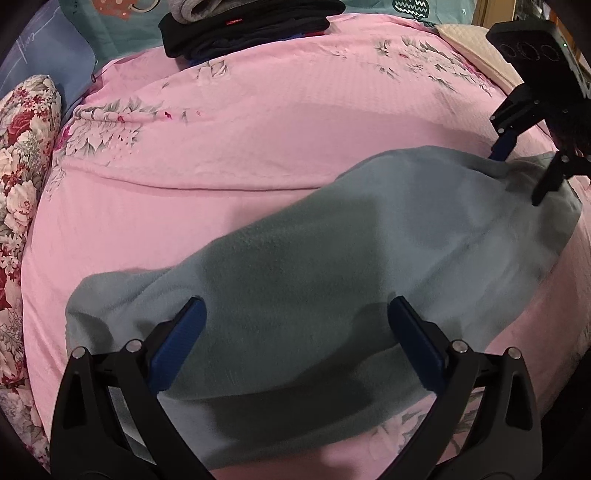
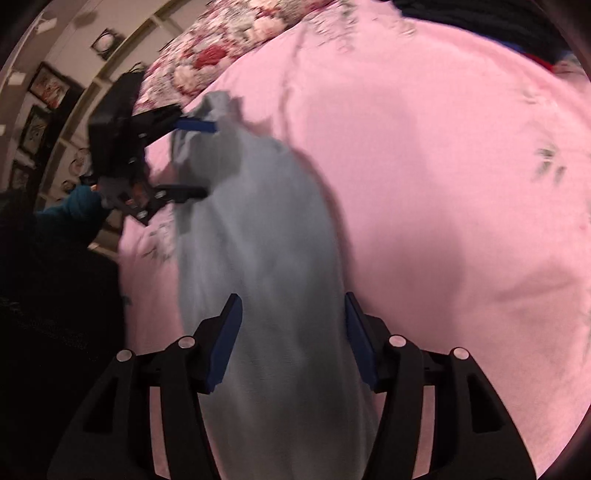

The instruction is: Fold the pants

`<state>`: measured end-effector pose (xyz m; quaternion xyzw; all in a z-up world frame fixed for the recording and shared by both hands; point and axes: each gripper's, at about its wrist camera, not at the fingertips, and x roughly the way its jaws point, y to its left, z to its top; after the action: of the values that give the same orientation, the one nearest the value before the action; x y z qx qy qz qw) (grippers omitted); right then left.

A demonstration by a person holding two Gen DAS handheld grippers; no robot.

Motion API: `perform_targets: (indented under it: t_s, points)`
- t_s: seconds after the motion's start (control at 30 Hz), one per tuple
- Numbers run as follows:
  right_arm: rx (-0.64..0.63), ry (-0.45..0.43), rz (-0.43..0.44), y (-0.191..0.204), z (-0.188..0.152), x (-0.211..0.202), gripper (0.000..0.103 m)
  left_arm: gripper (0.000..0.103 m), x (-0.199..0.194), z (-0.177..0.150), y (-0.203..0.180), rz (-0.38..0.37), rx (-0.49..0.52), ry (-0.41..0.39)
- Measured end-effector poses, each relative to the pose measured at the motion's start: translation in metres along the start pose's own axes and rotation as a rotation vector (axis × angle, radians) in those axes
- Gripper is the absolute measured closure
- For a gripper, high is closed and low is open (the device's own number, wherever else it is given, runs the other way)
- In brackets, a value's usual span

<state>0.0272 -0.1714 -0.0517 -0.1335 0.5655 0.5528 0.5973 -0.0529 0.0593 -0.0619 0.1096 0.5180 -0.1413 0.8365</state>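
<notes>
Grey-blue pants (image 1: 332, 266) lie folded in a long strip on the pink bedspread (image 1: 258, 129). My left gripper (image 1: 295, 314) is open, its blue pads on either side of the strip's near end, just above the cloth. My right gripper (image 1: 517, 177) is open over the strip's far end at the right. In the right wrist view the pants (image 2: 266, 240) run away from my open right gripper (image 2: 291, 306) toward my left gripper (image 2: 210, 158), which stands open at the far end. The right wrist view is blurred.
A stack of dark folded clothes (image 1: 243, 26) sits at the back of the bed. A floral red-and-white quilt (image 1: 22, 166) lies along the left side. A beige cloth (image 1: 476, 48) is at the back right. A wall with framed pictures (image 2: 44, 96) lies beyond the bed.
</notes>
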Motion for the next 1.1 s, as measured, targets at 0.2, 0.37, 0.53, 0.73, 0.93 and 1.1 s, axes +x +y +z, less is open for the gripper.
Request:
perform_targets:
  t_s: [0.2,0.37,0.53,0.73,0.93,1.1]
  points:
    - [-0.164,0.044,0.141,0.044,0.002,-0.004,0.046,0.002,0.002,-0.001,0.002,-0.013,-0.009,-0.008]
    - [-0.137,0.068,0.072,0.038,0.011,0.019,0.045,0.002,0.001,-0.003,0.002,-0.017,-0.011,-0.015]
    - [-0.097,-0.010,0.150,0.033,0.029,0.032,0.046,0.002,0.000,-0.004,0.002,-0.021,-0.010,-0.021]
    - [-0.018,-0.079,0.185,0.027,0.059,0.050,0.044,0.002,-0.007,-0.011,0.004,-0.022,0.001,-0.039]
    - [-0.009,-0.036,0.206,0.031,0.042,0.032,0.042,0.002,-0.009,-0.019,0.010,-0.043,-0.006,-0.053]
    - [-0.035,0.010,0.130,0.032,0.020,0.026,0.041,0.002,-0.007,-0.016,0.010,-0.043,-0.011,-0.057]
